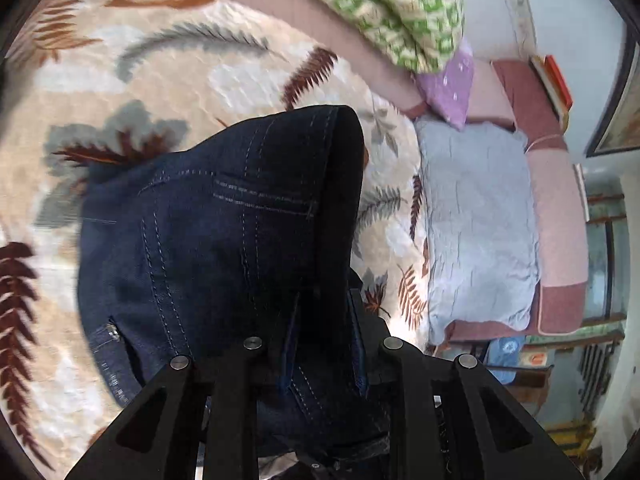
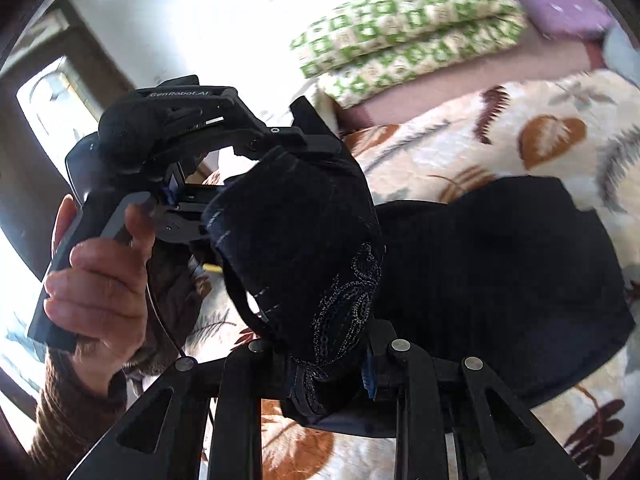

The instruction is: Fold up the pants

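Note:
The pants are dark navy jeans point(image 1: 224, 224) with pale stitching and a back pocket. In the left wrist view they drape over and hide my left gripper point(image 1: 324, 344), which is shut on the denim and holds it above the bed. In the right wrist view my right gripper point(image 2: 330, 364) is shut on a part of the jeans point(image 2: 320, 264) with embroidered trim. The rest of the pants point(image 2: 500, 280) hangs down onto the blanket. The left gripper point(image 2: 256, 152), held by a hand, grips the same raised fold close by.
A leaf-patterned blanket point(image 1: 160, 80) covers the bed. A green-checked folded quilt point(image 2: 404, 28) and a purple pillow point(image 1: 452, 84) lie at the head. A pale blue pillow point(image 1: 476, 220) lies at the bed's side. Shelving point(image 1: 600, 260) stands beyond the bed.

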Demonstrator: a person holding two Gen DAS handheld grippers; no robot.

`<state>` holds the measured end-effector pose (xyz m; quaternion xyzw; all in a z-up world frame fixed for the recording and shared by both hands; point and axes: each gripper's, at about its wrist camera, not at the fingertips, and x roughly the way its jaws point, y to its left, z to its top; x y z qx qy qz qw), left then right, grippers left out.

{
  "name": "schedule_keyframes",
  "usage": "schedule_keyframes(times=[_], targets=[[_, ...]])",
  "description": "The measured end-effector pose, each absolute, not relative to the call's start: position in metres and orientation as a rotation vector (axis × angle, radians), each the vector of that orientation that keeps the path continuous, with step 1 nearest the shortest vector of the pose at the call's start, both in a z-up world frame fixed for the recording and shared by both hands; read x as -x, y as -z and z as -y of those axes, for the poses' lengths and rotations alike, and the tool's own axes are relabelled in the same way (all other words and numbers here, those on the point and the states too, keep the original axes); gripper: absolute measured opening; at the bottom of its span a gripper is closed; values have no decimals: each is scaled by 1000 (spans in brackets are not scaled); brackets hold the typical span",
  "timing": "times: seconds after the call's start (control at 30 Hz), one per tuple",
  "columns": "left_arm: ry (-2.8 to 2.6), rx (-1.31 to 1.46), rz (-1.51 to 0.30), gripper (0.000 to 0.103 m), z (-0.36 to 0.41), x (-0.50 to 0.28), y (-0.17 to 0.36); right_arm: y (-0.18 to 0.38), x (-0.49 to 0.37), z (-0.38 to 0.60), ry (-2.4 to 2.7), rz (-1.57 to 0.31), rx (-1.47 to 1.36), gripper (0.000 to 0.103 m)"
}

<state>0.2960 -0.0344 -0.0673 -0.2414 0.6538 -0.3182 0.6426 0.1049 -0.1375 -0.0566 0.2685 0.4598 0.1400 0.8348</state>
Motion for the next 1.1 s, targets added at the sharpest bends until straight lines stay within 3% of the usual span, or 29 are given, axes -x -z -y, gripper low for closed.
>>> schedule_keyframes(times=[0.1,0.27,0.4,0.47,0.5,0.53,0.6,0.63,0.83,1.1], targets=[[711,439,-1609,21,123,-290,110,84,-90,202,-185,-999,-744,24],[635,358,-1724,21,192,-292,154,130,-62,275,-84,-1057,-1006,28],[631,364,-1715,22,198,-291,136,135,-50,301,-105,-1043,-1099,34],[680,413,-1646,28,185,-289,107,127,-45,309,-121,-1026,-1085,40],[692,437,-1592,39,173,-286,89,121,-42,314,-121,-1019,-1071,44],[695,461,-1535,59,157,-281,72,115,-40,319,-118,-1005,-1060,45],[685,492,-1430,83,125,-272,43,103,-35,327,-114,-974,-1038,46],[660,504,-1385,85,107,-266,33,97,-36,330,-112,-954,-1028,47],[410,528,-1292,87,14,-212,41,63,-67,330,-160,-934,-922,61],[343,638,-1359,87,-8,-146,103,62,-159,299,-272,-1049,-845,67]])
